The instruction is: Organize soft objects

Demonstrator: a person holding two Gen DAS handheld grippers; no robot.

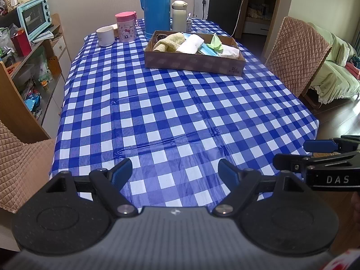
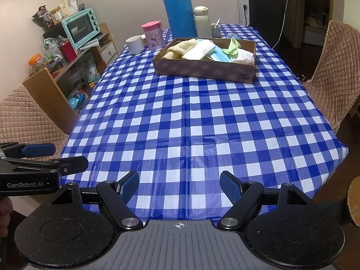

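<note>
A brown cardboard box (image 1: 191, 61) (image 2: 202, 68) stands on the far half of the blue checked table. In it lie a yellow towel (image 1: 168, 42) (image 2: 180, 48), a rolled white cloth (image 1: 190, 43) (image 2: 200, 49), a blue face mask (image 1: 208, 51) (image 2: 219, 55), a green cloth (image 1: 216, 41) (image 2: 231, 47) and another white cloth (image 1: 229, 51) (image 2: 244, 56). My left gripper (image 1: 174, 174) (image 2: 54, 155) hovers open over the near table edge, nothing between its fingers. My right gripper (image 2: 178, 185) (image 1: 306, 155) hangs beside it, also open and empty.
Behind the box stand a blue thermos (image 1: 156, 6) (image 2: 178, 7), a white bottle (image 1: 179, 14), a pink canister (image 1: 126, 25) and a white mug (image 1: 105, 36). Quilted chairs (image 1: 297, 54) (image 2: 335, 72) flank the table. A cluttered shelf with a teal oven (image 1: 33, 16) is at left.
</note>
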